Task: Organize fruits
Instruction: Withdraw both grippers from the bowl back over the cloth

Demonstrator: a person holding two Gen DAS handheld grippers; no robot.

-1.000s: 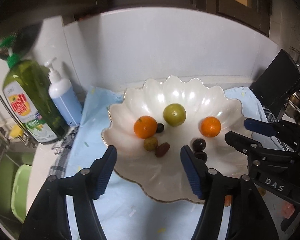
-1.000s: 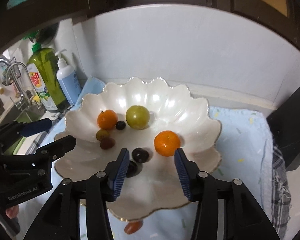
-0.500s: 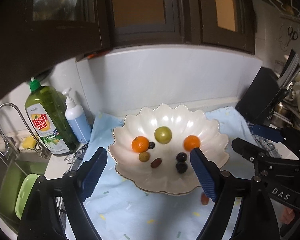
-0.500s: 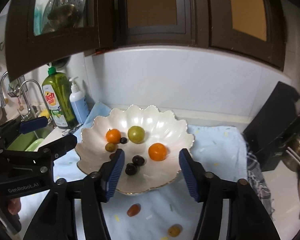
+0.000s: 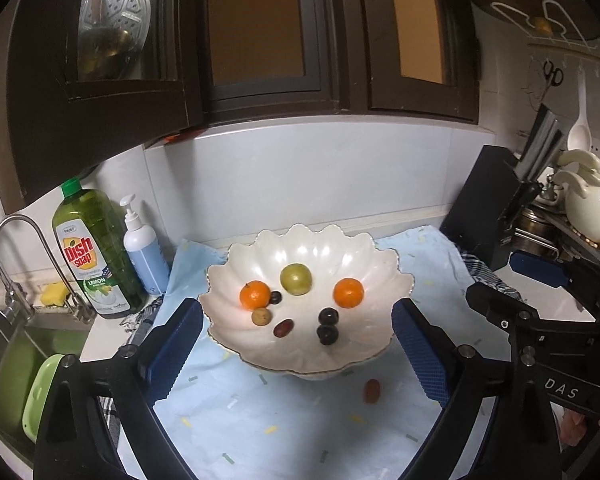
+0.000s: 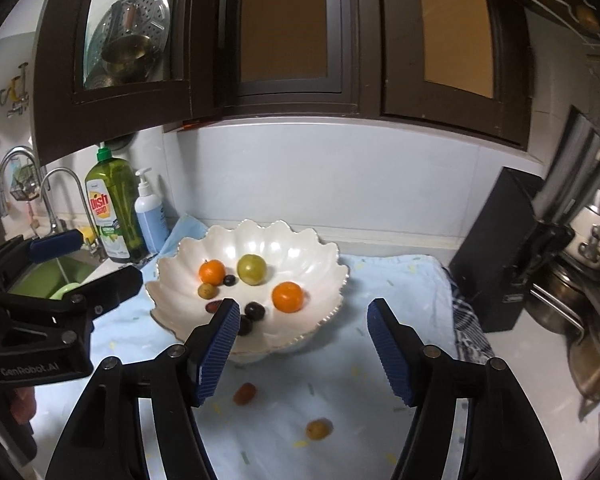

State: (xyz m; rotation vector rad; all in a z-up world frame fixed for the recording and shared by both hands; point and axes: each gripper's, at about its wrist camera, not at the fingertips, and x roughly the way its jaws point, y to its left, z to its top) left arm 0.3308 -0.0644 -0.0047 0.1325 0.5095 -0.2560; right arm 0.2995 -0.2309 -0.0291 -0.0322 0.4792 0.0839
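A white scalloped bowl (image 5: 320,248) (image 6: 268,236) stands on a pale blue cloth (image 5: 260,420). In it lie two oranges (image 5: 255,295) (image 5: 348,292), a green fruit (image 5: 296,278), two dark grapes (image 5: 328,315) and several smaller fruits. In front of the bowl, a red fruit (image 5: 371,391) (image 6: 244,393) and a yellow-brown fruit (image 6: 318,429) lie loose on the cloth. My left gripper (image 5: 295,308) (image 6: 108,256) hovers back from the bowl, its jaws opening wide and empty. My right gripper (image 6: 303,308) (image 5: 492,276), to its right, is also opening, with nothing held.
A green dish soap bottle (image 5: 94,256) and a blue pump bottle (image 5: 145,254) stand left of the cloth, beside a faucet (image 5: 16,260) and a sink (image 5: 16,360). On the right are a black knife block (image 5: 496,208), a checked towel (image 6: 468,328) and pots (image 6: 580,320). Dark cupboards hang overhead.
Both grippers have drawn back and up from the bowl and their jaws have widened. The loose fruits on the cloth have come into view.
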